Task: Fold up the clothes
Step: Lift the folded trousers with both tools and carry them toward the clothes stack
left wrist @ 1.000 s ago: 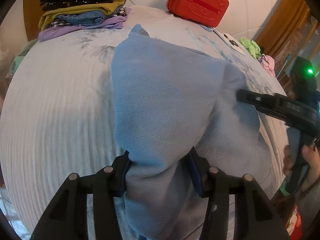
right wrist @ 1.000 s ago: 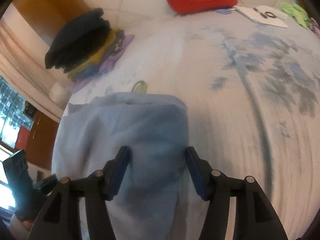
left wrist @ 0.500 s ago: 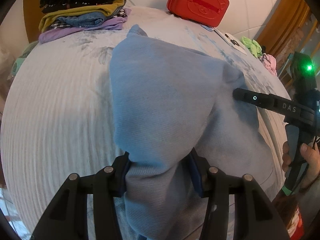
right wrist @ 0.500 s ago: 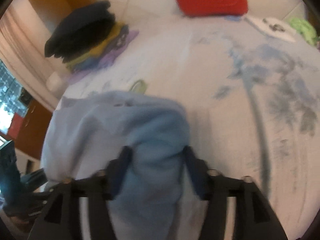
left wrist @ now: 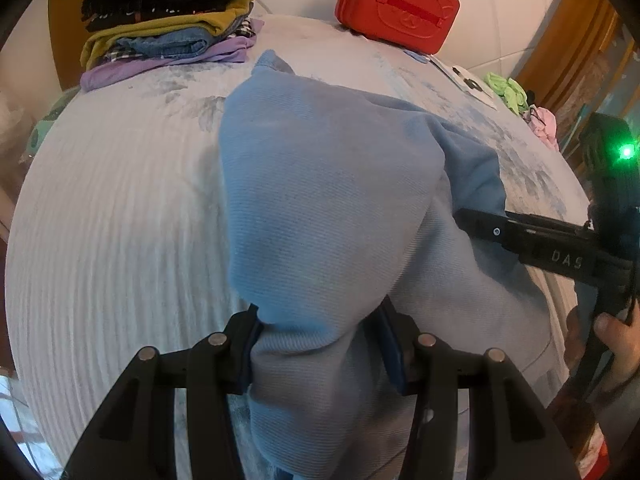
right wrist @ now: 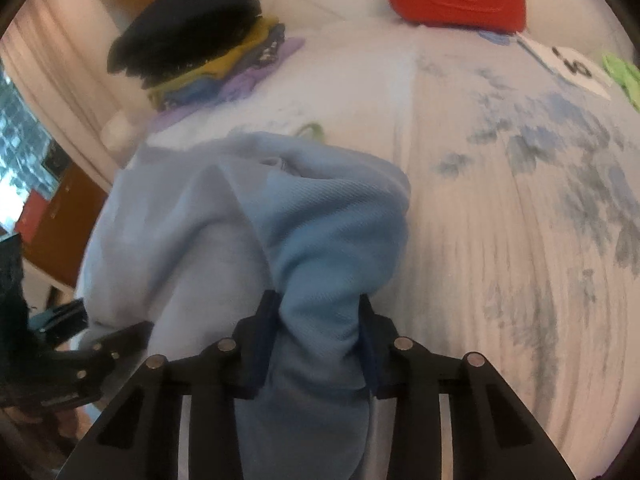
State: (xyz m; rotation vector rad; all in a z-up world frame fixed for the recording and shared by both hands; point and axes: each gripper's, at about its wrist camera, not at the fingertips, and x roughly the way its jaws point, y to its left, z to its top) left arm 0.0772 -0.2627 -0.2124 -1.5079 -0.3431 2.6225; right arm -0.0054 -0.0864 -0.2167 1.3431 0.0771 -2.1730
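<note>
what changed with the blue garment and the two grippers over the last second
The right gripper has narrowed: its jaws stood wide around the blue garment and are now closing, pinching a bunch of its cloth between the pads. In the left view it has slid lower along the garment's right edge. The left gripper keeps its grip on the garment and has not moved. The folded pile and red case are unchanged.

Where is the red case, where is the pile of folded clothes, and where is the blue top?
red case [left wrist: 398, 4], left wrist view, on its front face.
pile of folded clothes [left wrist: 168, 20], left wrist view, on the stack's side.
blue top [right wrist: 336, 240], right wrist view, on the bunched cloth above the gripper.
</note>
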